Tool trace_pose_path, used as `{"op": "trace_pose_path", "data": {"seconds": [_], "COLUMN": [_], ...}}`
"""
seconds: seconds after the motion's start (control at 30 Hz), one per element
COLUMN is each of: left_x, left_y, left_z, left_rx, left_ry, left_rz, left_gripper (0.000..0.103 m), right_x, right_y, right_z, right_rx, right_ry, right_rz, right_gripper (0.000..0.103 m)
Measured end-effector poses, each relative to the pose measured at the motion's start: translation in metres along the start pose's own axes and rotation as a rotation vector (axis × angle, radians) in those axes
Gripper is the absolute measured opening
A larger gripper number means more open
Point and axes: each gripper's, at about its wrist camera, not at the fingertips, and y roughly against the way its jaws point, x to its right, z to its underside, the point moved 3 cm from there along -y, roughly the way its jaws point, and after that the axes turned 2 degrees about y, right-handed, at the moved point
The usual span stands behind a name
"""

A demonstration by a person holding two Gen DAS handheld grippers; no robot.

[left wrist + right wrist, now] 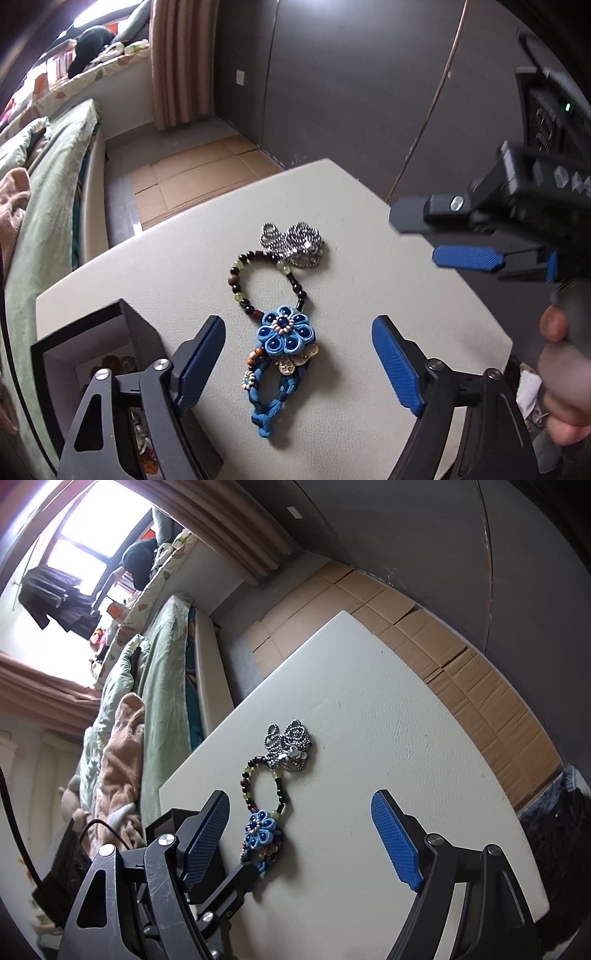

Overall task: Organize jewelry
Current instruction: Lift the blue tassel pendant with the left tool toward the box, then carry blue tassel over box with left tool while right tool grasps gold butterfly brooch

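Jewelry [280,328] between spread left gripper [299,365]

The dark open-topped box [92,343] at the desk's corner is half hidden behind the left hand-held gripper [299,354]; its contents are unclear. In the right wrist view, a black finger [229,882] covers the blue braided cord loop [263,866].

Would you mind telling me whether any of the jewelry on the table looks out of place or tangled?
Yes: the silver chain lies bunched in a heap overlapping the far end of the beaded bracelet, not laid out apart on the table.
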Motion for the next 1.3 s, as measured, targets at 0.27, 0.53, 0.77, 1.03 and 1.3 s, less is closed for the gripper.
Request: {"op": "trace_pose_path", "data": {"seconds": [0.27,0.53,0.77,1.03,1.3], "left_x": [0.000,-0.008,-0.018,-0.035,-0.055], "left_y": [-0.024,-0.018,0.011,0.046,0.071], "left_z": [0.001,-0.007,-0.016,-0.018,-0.015], "left_rx": [-0.060,-0.023,0.064,0.137,0.193], "left_ry": [-0.009,0.030,0.104,0.163,0.202], "left_rz": [-0.027,0.003,0.077,0.109,0.073], "left_gripper": [0.059,0.033,0.033,0.033,0.033], "right_x": [0.006,-0.001,-0.002,-0.017,-0.036], "right_y": [-0.001,-0.007,-0.008,-0.015,-0.029], "right_z": [-0.011,-0.013,-0.010,0.001,0.018], "right_rx": [0.001,-0.013,-0.018,-0.036,-0.078], "right_ry": [-0.022,-0.010,0.002,0.063,0.140], "right_rz": [-0.003,-0.003,0.006,0.033,0.031], "right_gripper": [0.080,0.080,0.080,0.080,0.080]}}
